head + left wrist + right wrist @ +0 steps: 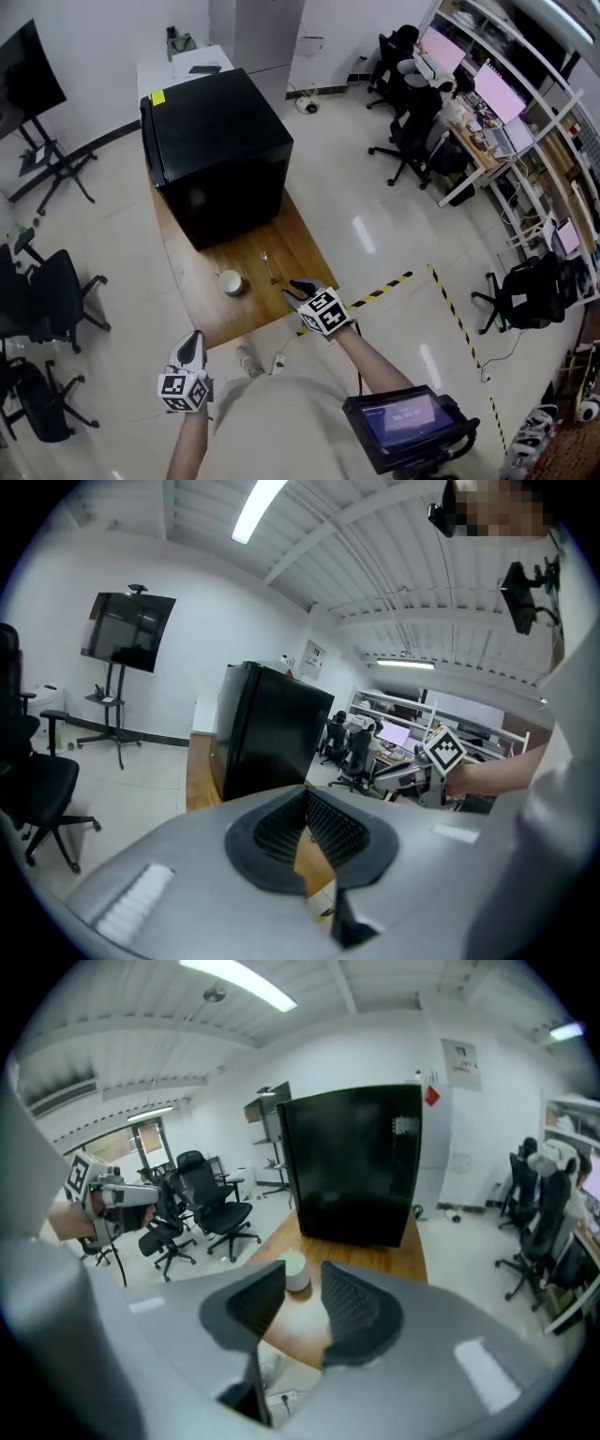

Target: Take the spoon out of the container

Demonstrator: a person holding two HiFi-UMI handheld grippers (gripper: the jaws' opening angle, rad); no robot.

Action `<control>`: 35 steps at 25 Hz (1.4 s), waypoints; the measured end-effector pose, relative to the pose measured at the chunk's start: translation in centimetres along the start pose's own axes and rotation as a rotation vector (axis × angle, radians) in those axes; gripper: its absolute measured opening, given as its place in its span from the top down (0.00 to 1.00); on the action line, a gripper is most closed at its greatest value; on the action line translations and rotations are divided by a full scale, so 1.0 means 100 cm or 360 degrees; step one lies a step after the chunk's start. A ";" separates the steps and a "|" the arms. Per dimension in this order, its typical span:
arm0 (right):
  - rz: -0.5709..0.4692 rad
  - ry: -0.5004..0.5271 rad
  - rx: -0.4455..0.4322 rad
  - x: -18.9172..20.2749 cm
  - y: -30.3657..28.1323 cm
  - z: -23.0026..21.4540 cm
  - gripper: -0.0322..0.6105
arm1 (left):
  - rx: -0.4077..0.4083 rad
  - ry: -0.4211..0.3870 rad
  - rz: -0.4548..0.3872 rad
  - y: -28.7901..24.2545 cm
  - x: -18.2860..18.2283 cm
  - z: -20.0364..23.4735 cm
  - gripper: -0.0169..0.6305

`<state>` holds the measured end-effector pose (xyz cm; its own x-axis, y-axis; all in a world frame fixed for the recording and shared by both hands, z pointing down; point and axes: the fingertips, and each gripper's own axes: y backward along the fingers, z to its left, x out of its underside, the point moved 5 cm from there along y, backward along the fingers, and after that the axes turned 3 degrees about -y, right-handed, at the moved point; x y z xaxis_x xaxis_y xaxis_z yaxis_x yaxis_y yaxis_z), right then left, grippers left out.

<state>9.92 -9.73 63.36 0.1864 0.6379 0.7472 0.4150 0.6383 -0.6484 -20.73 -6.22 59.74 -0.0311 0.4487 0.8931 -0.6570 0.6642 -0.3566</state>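
A small cream container [231, 282] stands on the wooden table [302, 246] near its front edge. A thin spoon [269, 266] lies flat on the wood just right of it, outside the container. My right gripper [302, 289] hovers at the table's front edge, right of the spoon, open and holding nothing. Between its jaws the right gripper view shows the container [296, 1272]; the spoon is hidden there. My left gripper [192, 345] hangs off the table, below its front edge, with its jaw tips together and nothing between them.
A big black cabinet [220, 150] fills the far half of the table. Office chairs [52, 291] stand at the left, desks with monitors [469, 103] at the right. Yellow-black tape [380, 291] marks the floor. A power strip [278, 360] lies under the table edge.
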 end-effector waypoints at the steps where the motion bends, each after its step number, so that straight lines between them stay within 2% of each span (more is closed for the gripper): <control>1: -0.0023 0.0039 -0.0005 0.000 0.007 0.000 0.77 | -0.0029 -0.0003 -0.0008 0.003 0.000 -0.005 0.97; 8: -0.0143 0.0127 -0.0107 0.021 0.072 -0.005 0.77 | -0.0288 0.0119 0.0009 0.015 0.029 -0.054 0.97; 14: -0.0227 0.0168 -0.0188 0.058 0.134 -0.011 0.77 | -0.0338 0.0095 0.0008 0.032 0.056 -0.134 0.97; 22: -0.0254 0.0229 -0.0317 0.099 0.181 -0.004 0.77 | -0.0494 0.0175 0.0026 0.078 0.114 -0.207 0.97; 28: -0.0285 0.0271 -0.0379 0.112 0.217 0.004 0.77 | -0.0548 0.0201 0.0009 0.100 0.129 -0.240 0.97; 35: -0.0273 0.0244 -0.0370 0.120 0.228 0.006 0.77 | -0.0521 0.0174 -0.0037 0.098 0.117 -0.244 0.97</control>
<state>21.08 12.69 57.46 0.2207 0.4460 0.8674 0.6408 0.6041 -0.4737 -9.18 20.16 60.01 0.0734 0.4809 0.8737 -0.3795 0.8236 -0.4214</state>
